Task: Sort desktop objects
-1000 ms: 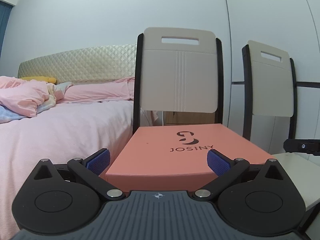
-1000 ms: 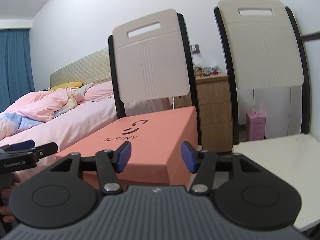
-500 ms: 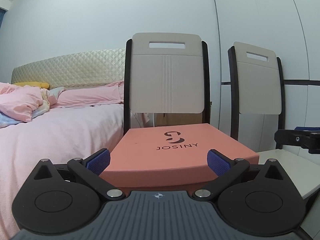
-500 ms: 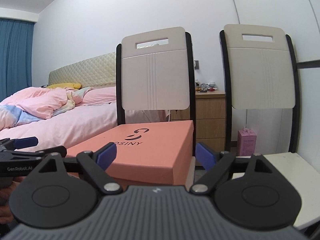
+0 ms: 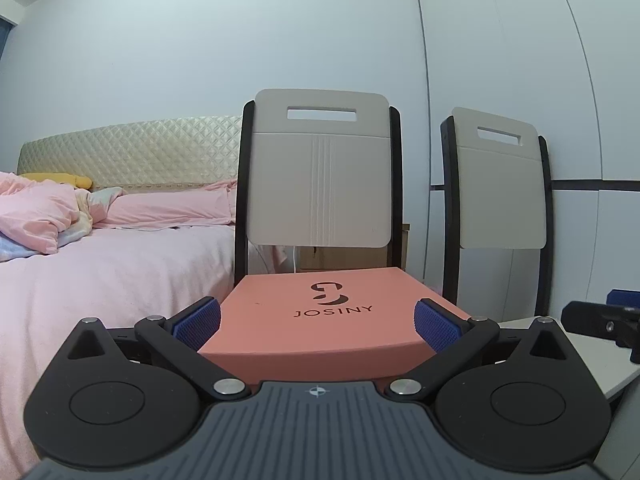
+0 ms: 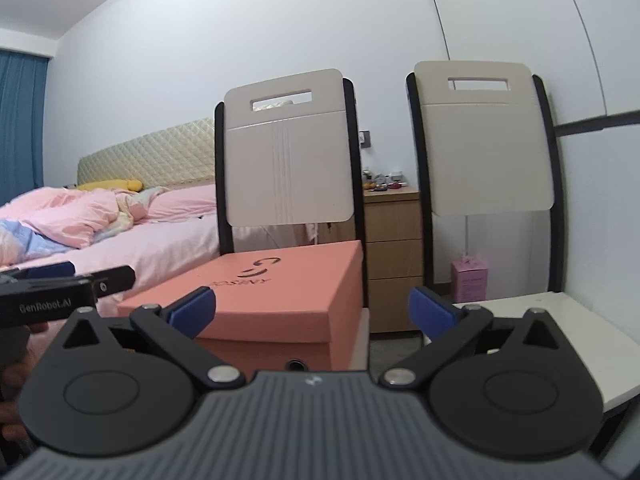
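Observation:
A salmon-pink shoebox (image 5: pixel 320 312) marked JOSINY sits closed on the seat of the left chair; it also shows in the right wrist view (image 6: pixel 280 288). My left gripper (image 5: pixel 318 326) is open and empty, straight in front of the box and a little short of it. My right gripper (image 6: pixel 312 310) is open and empty, off the box's right front corner. The tip of the right gripper (image 5: pixel 600 316) shows at the right edge of the left wrist view. The left gripper (image 6: pixel 68 286) shows at the left of the right wrist view.
Two beige chairs with black frames, one (image 6: pixel 286 168) holding the box, the other (image 6: pixel 484 148) with a bare white seat (image 6: pixel 540 320). A bed with pink bedding (image 5: pixel 100 264) lies to the left. A wooden nightstand (image 6: pixel 394 256) and a small pink box (image 6: pixel 470 280) stand behind.
Both grippers have drawn back from the shoebox, so it looks smaller. The right gripper's jaws have opened wider. The left jaws stayed open.

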The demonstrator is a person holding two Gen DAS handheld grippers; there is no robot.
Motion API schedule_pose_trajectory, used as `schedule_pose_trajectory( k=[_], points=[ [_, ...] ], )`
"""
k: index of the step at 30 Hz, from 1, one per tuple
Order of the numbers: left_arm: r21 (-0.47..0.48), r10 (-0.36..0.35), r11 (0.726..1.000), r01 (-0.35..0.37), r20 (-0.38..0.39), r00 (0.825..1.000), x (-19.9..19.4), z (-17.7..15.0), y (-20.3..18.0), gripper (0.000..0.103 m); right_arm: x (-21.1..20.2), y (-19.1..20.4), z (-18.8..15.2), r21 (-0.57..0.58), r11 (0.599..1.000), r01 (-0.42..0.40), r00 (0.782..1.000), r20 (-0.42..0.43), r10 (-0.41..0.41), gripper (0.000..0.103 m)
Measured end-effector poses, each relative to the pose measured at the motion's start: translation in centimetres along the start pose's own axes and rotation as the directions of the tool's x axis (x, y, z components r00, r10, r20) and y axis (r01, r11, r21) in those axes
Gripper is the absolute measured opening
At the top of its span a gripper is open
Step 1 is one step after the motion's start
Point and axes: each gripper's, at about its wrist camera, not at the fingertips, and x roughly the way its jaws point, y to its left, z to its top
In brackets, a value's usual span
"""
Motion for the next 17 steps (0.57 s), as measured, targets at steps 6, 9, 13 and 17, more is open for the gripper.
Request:
schedule_pose_trajectory(
  k=[6,9,13,17],
  points=[
    [-0.017,0.023,1.000,-0.023,-0.020,1.000,0.43,-0.28,0.26,0.103,-0.06,-0.03,-0.28,-0.008,1.000,0.019,1.000,-0.015,-0.019,0.103],
    [-0.011,0.019,1.000,-0.020,-0.025,1.000,0.46,-0.31,0.16,0.103,-0.14,-0.04,-0.42,-0.005,1.000,0.023,0.999,-0.022,-0.023,0.103],
    [-0.002,0.017,1.000,-0.017,-0.021,1.000,0.26,-0.27,-0.05,0.103,-0.16,-0.14,-0.51,-0.005,0.999,0.035,0.999,-0.026,-0.035,0.103],
    [0.003,0.022,1.000,-0.022,-0.018,1.000,0.13,-0.24,-0.19,0.103,-0.09,-0.07,-0.51,-0.011,0.999,0.040,0.999,-0.029,-0.040,0.103]
  ],
)
